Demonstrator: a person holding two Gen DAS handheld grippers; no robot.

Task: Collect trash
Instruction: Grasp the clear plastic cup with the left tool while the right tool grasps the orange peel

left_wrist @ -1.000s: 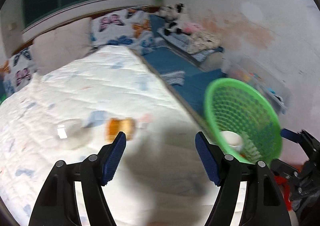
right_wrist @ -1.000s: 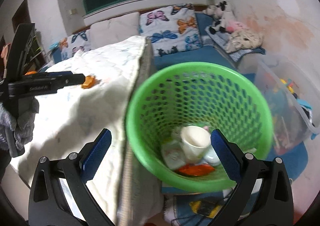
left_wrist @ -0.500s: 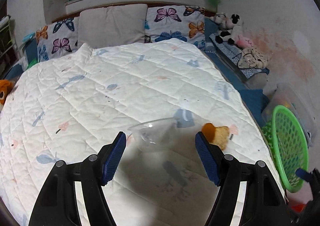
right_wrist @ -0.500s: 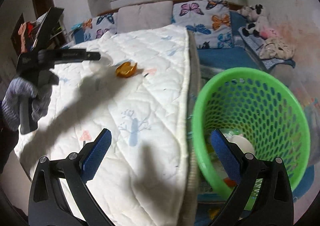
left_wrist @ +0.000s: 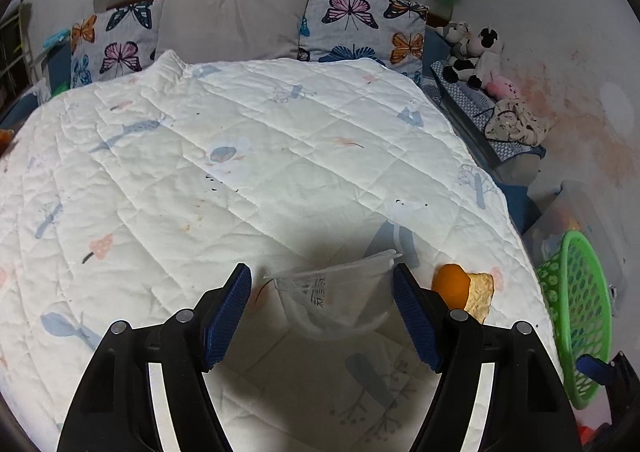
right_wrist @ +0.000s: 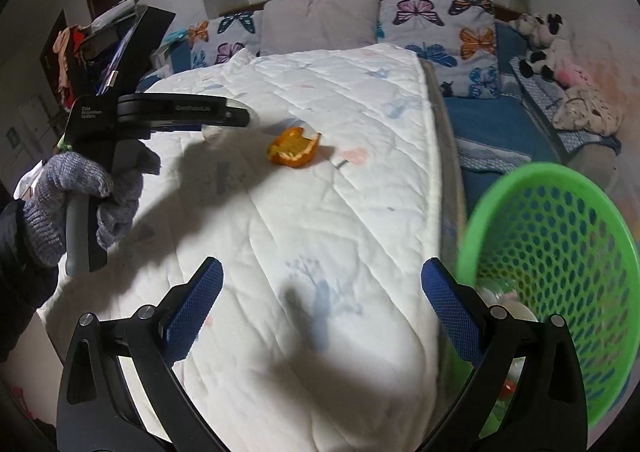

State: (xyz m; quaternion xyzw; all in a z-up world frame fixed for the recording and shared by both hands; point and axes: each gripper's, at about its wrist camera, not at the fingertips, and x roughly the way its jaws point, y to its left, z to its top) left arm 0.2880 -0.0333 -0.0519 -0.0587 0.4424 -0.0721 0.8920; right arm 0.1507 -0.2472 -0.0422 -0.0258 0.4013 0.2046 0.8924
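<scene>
Clear plastic cup (left_wrist: 340, 292) lies on the quilt (left_wrist: 240, 171), orange peel (left_wrist: 460, 286) just right of it. Basket (right_wrist: 560, 272) sits off the bed's right edge, trash inside. Pillows (left_wrist: 232, 21) behind at the headboard.

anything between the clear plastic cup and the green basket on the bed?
Yes: the orange peel lies between clear plastic cup and green mesh basket, left wrist view.
</scene>
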